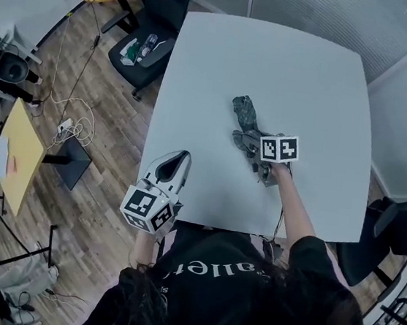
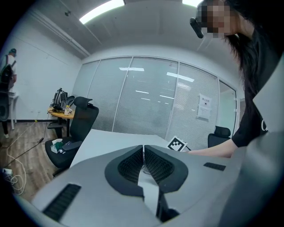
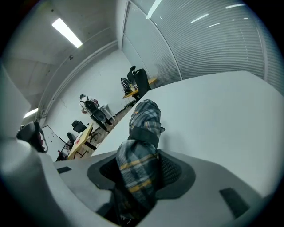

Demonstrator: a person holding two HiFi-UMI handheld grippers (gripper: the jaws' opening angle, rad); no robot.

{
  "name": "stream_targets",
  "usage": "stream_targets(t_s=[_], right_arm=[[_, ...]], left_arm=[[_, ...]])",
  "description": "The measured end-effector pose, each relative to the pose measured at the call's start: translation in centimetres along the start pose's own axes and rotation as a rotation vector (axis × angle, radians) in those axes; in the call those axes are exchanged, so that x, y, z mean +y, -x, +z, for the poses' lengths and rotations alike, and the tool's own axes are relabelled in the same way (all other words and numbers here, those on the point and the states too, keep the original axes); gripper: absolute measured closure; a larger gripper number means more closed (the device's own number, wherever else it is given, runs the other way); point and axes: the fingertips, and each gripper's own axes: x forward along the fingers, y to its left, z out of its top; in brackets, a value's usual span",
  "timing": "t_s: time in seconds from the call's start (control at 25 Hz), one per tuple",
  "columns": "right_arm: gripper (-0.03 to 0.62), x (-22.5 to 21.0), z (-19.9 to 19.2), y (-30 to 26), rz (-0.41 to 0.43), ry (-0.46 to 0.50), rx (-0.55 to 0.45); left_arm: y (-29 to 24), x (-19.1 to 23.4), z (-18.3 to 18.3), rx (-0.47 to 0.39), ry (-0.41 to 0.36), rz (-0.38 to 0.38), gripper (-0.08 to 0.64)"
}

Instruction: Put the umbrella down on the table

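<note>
White table (image 1: 223,65), folded plaid umbrella (image 1: 245,114)

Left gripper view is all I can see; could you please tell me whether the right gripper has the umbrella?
Observer: Yes, the right gripper is shut on the folded plaid umbrella.
Operator: Thank you. Is it over the table?
Observer: Yes. The head view shows it over the table, right of the middle, with its far end pointing away from the person.
Operator: Is it resting on the tabletop?
Observer: No view shows whether it touches, but the gripper's jaws are clamped on its near end.
</note>
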Motion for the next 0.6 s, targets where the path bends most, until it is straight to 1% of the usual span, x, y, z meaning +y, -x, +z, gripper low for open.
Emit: stream_targets(t_s=[0.36, 0.48, 0.6], right_arm=[[0.382, -3.7, -0.4, -5.3, -0.098, 0.098, 0.134], [0.382, -4.0, 0.1, -5.7, -0.104, 0.131, 0.122], [0.367, -4.0, 0.2, -6.4, -0.111, 0.148, 0.107]], left_arm=[[1.9, 1.8, -0.8, 0.01, 0.023, 0.085, 0.531], [2.6, 2.2, -1.0, 0.015, 0.034, 0.101, 0.531], [2.9, 2.9, -1.5, 0.02, 0.041, 0.108, 0.531]])
